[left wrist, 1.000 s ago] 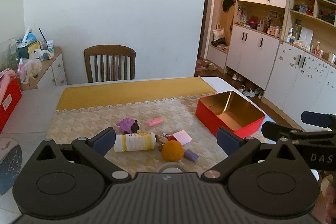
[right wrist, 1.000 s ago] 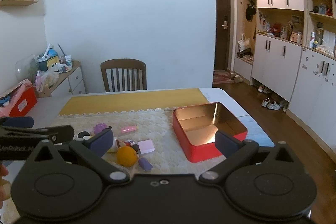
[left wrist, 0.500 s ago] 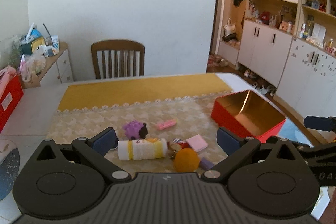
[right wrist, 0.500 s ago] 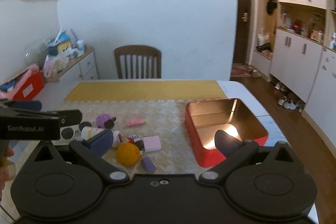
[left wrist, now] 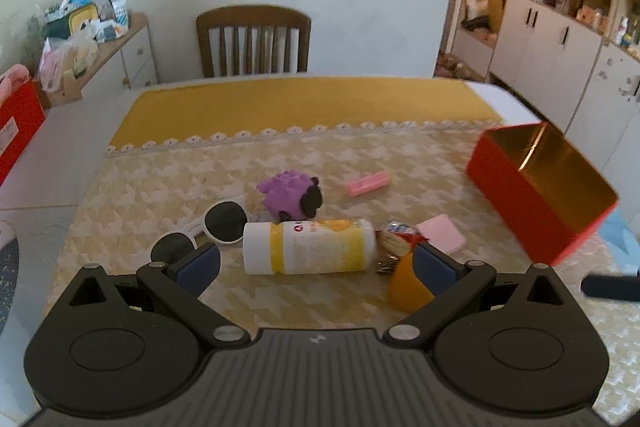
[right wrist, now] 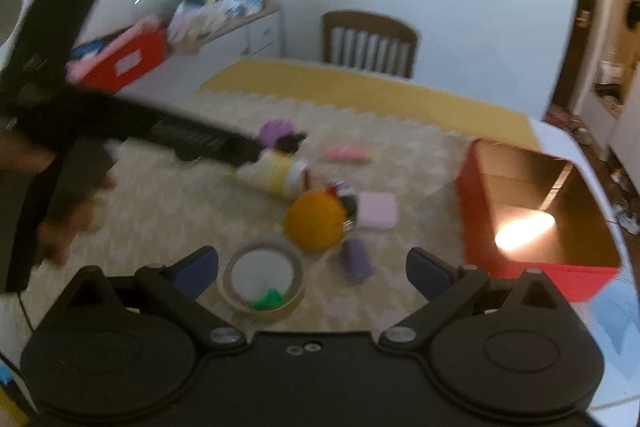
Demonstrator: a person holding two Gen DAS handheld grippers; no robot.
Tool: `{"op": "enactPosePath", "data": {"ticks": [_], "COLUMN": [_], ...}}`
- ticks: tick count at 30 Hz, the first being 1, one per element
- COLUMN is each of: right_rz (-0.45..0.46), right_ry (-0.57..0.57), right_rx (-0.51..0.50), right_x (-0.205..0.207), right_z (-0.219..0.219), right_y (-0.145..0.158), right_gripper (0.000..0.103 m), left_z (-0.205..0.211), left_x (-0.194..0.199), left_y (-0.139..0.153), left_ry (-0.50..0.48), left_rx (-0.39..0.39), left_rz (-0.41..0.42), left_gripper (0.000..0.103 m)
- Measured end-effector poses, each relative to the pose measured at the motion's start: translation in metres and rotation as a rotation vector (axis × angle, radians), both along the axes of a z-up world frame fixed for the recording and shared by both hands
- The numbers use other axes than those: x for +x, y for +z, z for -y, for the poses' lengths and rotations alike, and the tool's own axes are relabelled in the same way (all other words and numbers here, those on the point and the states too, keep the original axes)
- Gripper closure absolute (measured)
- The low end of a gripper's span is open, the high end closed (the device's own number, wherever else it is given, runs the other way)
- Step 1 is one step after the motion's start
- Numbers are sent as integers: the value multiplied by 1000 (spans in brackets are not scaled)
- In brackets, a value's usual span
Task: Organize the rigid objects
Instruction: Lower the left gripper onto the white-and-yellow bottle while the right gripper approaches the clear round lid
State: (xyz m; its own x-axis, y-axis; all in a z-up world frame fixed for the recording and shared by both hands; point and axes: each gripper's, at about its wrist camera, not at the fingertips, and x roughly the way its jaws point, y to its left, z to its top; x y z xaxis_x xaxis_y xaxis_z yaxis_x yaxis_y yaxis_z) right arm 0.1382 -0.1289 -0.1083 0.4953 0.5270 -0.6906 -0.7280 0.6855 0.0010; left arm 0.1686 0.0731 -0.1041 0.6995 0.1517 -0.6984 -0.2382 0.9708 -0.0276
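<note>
A white and yellow bottle (left wrist: 310,246) lies on its side on the patterned cloth, just ahead of my open left gripper (left wrist: 316,263). Around it lie white sunglasses (left wrist: 212,227), a purple toy (left wrist: 292,193), a pink bar (left wrist: 367,183), a pink pad (left wrist: 441,237) and an orange ball (left wrist: 406,285). An open red box (left wrist: 532,195) with a gold inside stands at the right. My right gripper (right wrist: 312,269) is open above a tape roll (right wrist: 262,277), with the ball (right wrist: 316,221), a purple block (right wrist: 357,258) and the box (right wrist: 520,219) ahead.
A wooden chair (left wrist: 253,41) stands behind the table's far edge. A side cabinet (left wrist: 104,59) with clutter and a red bin (left wrist: 18,125) are at the left. White cupboards (left wrist: 560,39) line the right wall. The left gripper's body (right wrist: 132,131) crosses the right wrist view.
Both grippers have moved forward and down toward the objects. The sunglasses and the tape roll have come into view. The right wrist view is blurred from motion.
</note>
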Motion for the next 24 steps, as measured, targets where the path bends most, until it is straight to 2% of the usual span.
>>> {"op": "enactPosePath", "data": {"ticks": [2,4,8,11,19,22,24], "right_rz": [-17,-34,-61,-81,-116,-105,-105], "right_ry": [32,63,113,136,154,150,152], "right_rx": [-9,-17,-23,-35,-74,-78,-61], "right_x": [2,4,7,10,19,21,21], "right_z": [-5,-8,-13,-18,-29,-29,-26], "right_y": [-7,-11,-16,-23,-44,-45,-42], "right_gripper": [4,5,5,6,10,19,20], "left_z": [-4,-9,-13,-9,-5,-1,1], "left_x": [9,19,34,41,53,57,60], "left_y": [-3,-3,-7,-17,-36,-41,-44], "left_ry": [-5,-64,-328,-453,-609,-642,-645], "left_rx": [5,20,50,142,252,295,304], "left_rz": [-16,-20,-52,-77,-112,-114,-113], "left_gripper": [0,0,0,0,1,1,1]}}
